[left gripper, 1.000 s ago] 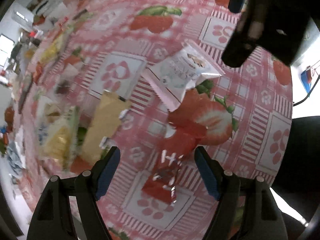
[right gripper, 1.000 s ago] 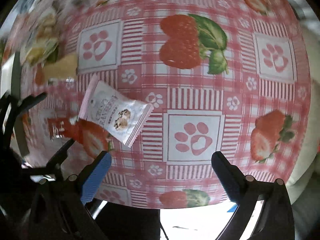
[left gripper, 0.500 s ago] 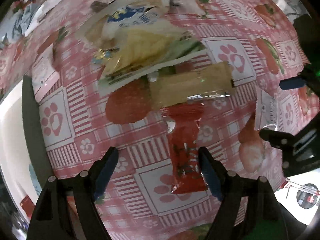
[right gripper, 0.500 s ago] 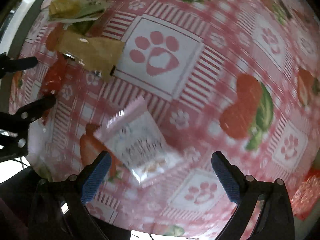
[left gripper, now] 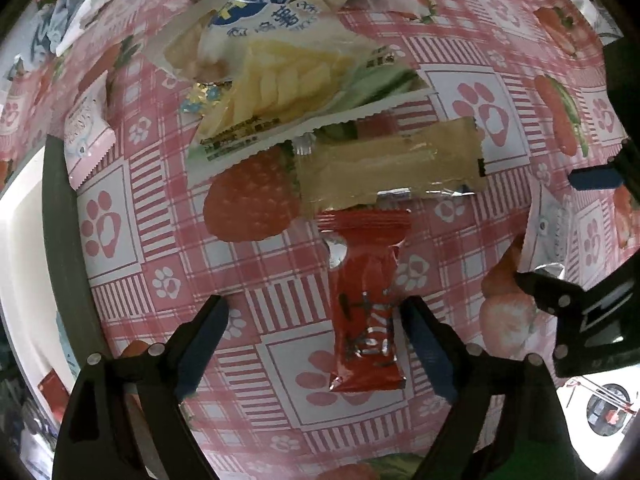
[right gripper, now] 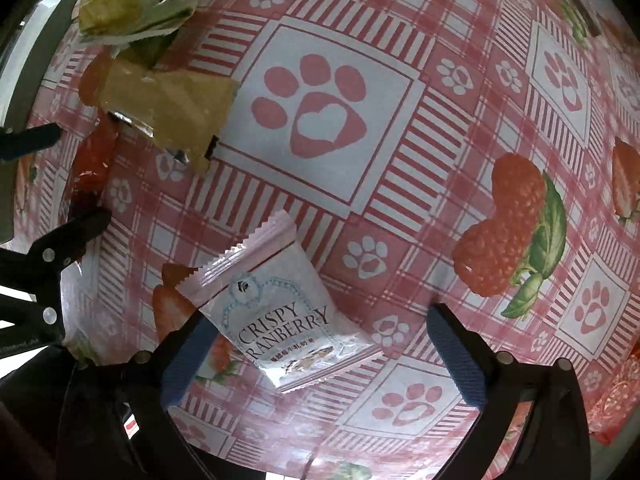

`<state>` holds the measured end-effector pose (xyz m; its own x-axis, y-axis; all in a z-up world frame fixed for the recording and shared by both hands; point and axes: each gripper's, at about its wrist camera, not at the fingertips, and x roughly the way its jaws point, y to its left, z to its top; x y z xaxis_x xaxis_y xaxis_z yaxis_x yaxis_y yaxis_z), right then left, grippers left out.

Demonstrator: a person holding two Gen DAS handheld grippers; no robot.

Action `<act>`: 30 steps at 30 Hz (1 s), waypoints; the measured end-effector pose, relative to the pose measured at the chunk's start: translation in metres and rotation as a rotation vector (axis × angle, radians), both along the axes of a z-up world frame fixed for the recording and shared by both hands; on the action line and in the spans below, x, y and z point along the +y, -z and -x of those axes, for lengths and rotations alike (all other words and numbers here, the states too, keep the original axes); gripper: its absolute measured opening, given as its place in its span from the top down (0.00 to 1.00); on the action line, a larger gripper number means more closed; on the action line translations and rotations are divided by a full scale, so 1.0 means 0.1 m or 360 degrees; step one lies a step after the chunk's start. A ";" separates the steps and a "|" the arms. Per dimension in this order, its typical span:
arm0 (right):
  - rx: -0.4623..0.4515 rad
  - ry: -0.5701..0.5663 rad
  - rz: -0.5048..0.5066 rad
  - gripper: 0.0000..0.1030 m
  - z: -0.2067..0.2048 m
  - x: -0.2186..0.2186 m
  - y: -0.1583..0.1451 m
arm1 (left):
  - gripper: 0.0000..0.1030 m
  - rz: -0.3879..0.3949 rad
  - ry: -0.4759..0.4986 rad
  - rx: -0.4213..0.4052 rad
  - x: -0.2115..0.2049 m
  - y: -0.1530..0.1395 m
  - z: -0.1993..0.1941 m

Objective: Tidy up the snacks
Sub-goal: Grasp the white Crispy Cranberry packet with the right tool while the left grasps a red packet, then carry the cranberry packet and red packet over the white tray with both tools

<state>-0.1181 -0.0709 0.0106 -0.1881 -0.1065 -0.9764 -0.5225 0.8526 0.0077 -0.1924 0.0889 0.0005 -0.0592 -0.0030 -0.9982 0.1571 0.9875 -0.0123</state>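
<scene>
My left gripper (left gripper: 316, 320) is open above a red snack stick packet (left gripper: 366, 304), which lies flat between its fingers, nearer the right one. A tan packet (left gripper: 388, 168) lies crosswise just beyond it. My right gripper (right gripper: 320, 332) is open over a white-and-pink "Crispy Cranberry" packet (right gripper: 280, 312) that lies flat between its fingers, nearer the left one. The right gripper shows at the right edge of the left wrist view (left gripper: 576, 240). The left gripper shows at the left edge of the right wrist view (right gripper: 60, 184).
A big white-and-green chips bag (left gripper: 280, 80) and other packets lie beyond the tan one on the pink strawberry-and-paw tablecloth (right gripper: 440, 120). A small pink packet (left gripper: 86, 132) lies by the dark table edge (left gripper: 64, 240) at the left.
Both grippers swung round sharply to their present views, then drew closer to the cloth. The red packet and the cranberry packet now sit between the open fingers. Nothing was grasped.
</scene>
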 end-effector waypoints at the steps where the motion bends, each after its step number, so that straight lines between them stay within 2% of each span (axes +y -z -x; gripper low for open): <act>1: 0.0000 0.0026 0.0006 0.00 0.01 0.00 0.00 | 0.17 0.0002 0.0005 0.0007 -0.02 0.00 -0.01; 2: -0.0001 0.0056 0.0007 0.00 0.01 0.02 -0.03 | 0.19 0.0004 0.0015 0.0009 -0.05 0.04 -0.20; 5: -0.0036 0.0099 -0.0022 0.16 0.09 -0.01 -0.17 | 0.41 0.0009 0.0053 -0.0003 -0.13 -0.01 -0.22; 7: -0.0059 0.0094 -0.0038 0.42 0.12 0.00 -0.24 | 0.64 0.0016 0.0066 -0.0001 -0.19 -0.03 -0.26; 8: -0.0065 0.0092 -0.0049 0.49 0.13 0.01 -0.28 | 0.71 0.0019 0.0067 -0.0002 -0.20 -0.04 -0.28; 9: -0.0066 0.0096 -0.0054 0.60 0.14 0.00 -0.30 | 0.78 0.0033 0.0060 0.0003 -0.19 -0.04 -0.30; 12: -0.0014 0.0196 -0.0112 0.61 0.16 -0.07 -0.32 | 0.79 0.0110 0.0007 0.0026 -0.02 -0.10 -0.35; 21: 0.0122 0.0526 -0.0281 0.61 0.47 -0.25 -0.45 | 0.79 0.0189 -0.0026 -0.0004 0.37 -0.26 -0.09; 25: 0.0170 0.0555 -0.0331 0.60 0.60 -0.20 -0.48 | 0.79 0.0172 -0.0009 -0.0032 0.50 -0.36 0.03; 30: 0.0170 0.0496 -0.0334 0.60 0.71 -0.05 -0.55 | 0.79 0.0182 -0.0059 -0.0102 0.67 -0.52 0.09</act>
<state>-0.1892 -0.0755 0.0655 -0.2818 0.1720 -0.9439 -0.2258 0.9443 0.2395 -0.2016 0.1557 0.0524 0.0067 -0.1177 -0.9930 0.1248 0.9854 -0.1160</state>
